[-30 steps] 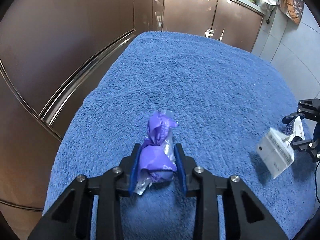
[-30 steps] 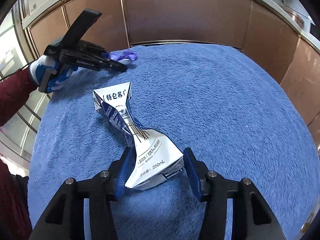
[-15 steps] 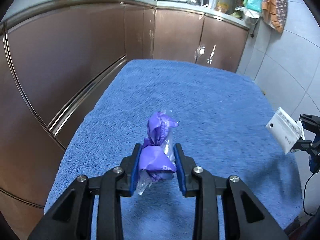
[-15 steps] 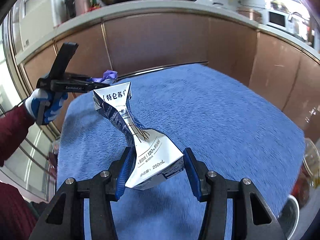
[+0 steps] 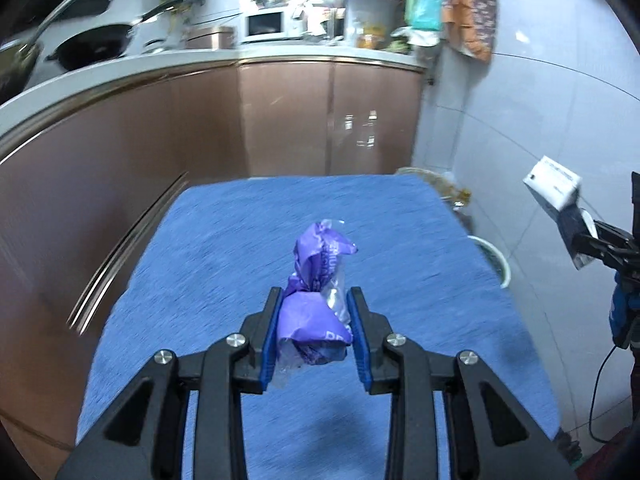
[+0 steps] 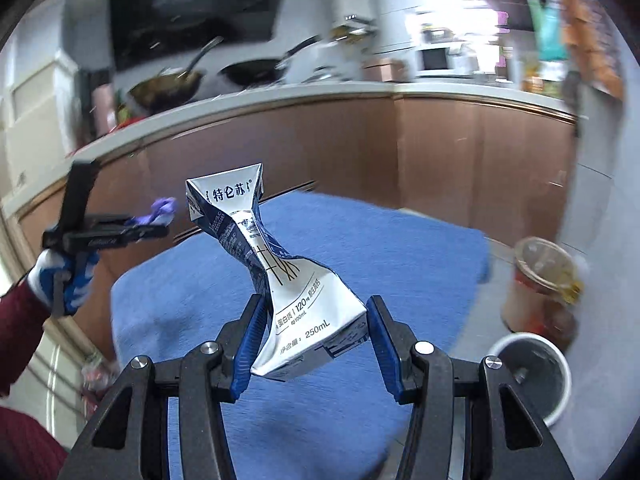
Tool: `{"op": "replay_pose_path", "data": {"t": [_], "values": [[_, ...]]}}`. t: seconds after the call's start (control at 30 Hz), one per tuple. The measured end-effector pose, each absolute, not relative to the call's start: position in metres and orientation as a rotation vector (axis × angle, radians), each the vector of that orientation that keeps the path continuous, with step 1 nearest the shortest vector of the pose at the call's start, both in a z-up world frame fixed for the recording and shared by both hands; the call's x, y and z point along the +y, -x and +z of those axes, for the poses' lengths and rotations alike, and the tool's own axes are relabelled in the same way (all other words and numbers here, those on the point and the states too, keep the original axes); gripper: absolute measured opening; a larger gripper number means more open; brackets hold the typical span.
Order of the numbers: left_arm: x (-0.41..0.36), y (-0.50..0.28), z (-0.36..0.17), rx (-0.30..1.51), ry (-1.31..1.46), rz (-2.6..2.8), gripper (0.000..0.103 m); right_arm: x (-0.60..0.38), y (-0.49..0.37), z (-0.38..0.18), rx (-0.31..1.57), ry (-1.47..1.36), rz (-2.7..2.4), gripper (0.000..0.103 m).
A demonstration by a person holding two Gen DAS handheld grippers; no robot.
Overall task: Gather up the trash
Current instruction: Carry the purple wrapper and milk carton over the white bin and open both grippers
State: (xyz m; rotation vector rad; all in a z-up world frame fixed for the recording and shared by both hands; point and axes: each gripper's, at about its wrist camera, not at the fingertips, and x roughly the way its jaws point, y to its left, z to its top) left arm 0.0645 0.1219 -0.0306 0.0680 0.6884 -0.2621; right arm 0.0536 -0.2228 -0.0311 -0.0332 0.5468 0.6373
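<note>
My left gripper (image 5: 314, 306) is shut on a crumpled purple plastic wrapper (image 5: 314, 312) and holds it well above the blue towel (image 5: 248, 240) on the table. My right gripper (image 6: 312, 312) is shut on a crushed white and blue milk carton (image 6: 280, 276), also raised above the towel (image 6: 200, 304). The carton (image 5: 554, 184) and right gripper show at the right edge of the left wrist view. The left gripper with the wrapper (image 6: 160, 210) shows at the left of the right wrist view.
A white-rimmed bin (image 6: 532, 376) stands on the floor right of the table, also seen in the left wrist view (image 5: 496, 260). A cup with an orange lid (image 6: 540, 280) stands behind it. Brown cabinets (image 5: 288, 120) with a cluttered counter run behind the table.
Both grippers have risen from near the towel, each still holding its piece of trash. The table now lies lower in both views and the bin has come into view.
</note>
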Motion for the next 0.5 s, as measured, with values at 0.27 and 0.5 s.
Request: {"op": "replay_pose_path", "data": {"t": [0.27,0.5], "values": [[0.014,-0.106,-0.016,0.693,-0.131,-0.443,0.03,-0.296,-0.066,-0.035,0.53,-0.097,0.353,0.049],[-0.092,-0.15,-0.022,0.724,-0.219,-0.599,0.03,-0.347,-0.088,-0.056,0.538,-0.177,0.133,0.049]]}}
